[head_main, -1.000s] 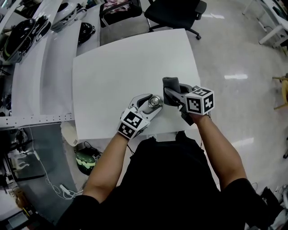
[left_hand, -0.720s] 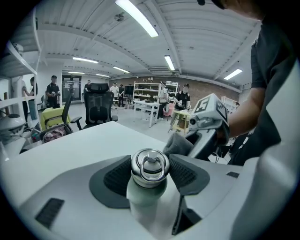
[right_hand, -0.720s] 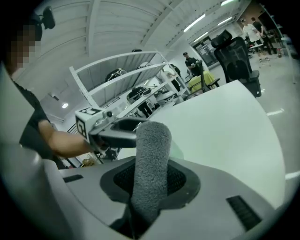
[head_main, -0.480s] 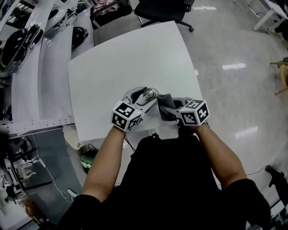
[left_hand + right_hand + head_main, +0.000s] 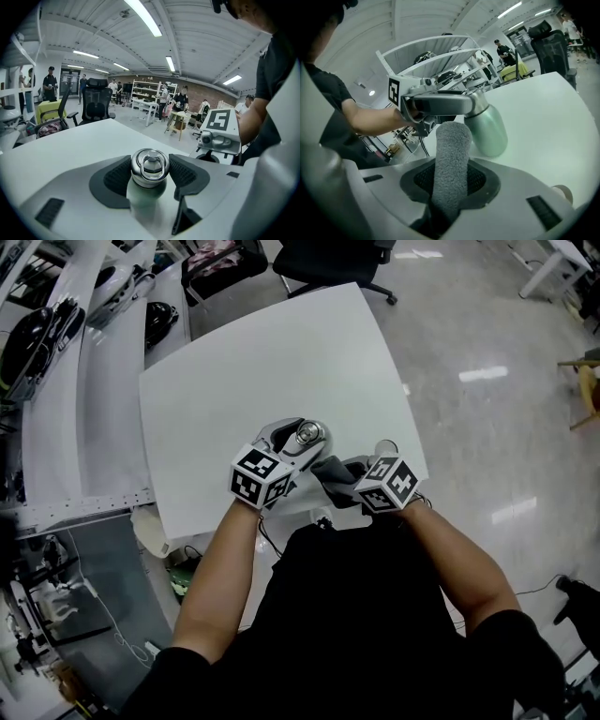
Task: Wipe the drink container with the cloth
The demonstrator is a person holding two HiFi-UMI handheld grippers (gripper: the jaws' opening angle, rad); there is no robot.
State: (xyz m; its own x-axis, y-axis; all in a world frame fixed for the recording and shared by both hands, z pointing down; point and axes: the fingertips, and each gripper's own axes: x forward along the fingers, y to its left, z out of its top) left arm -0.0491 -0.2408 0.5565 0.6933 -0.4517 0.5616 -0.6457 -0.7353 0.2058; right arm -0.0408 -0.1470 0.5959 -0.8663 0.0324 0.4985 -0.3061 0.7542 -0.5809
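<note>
Now, cloth (image 5: 450, 164) beside pale-green bottle (image 5: 487, 130).

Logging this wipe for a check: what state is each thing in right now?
Left tongs: shut on drink container.
Right tongs: shut on cloth.
Drink container: cap on, held just below the cap.
Cloth: bunched, standing up between the tongs.

In the head view, the left gripper (image 5: 302, 439) is covering most of the bottle (image 5: 308, 433); at twelve o'clock the chair (image 5: 323, 261) is running off-frame.
</note>
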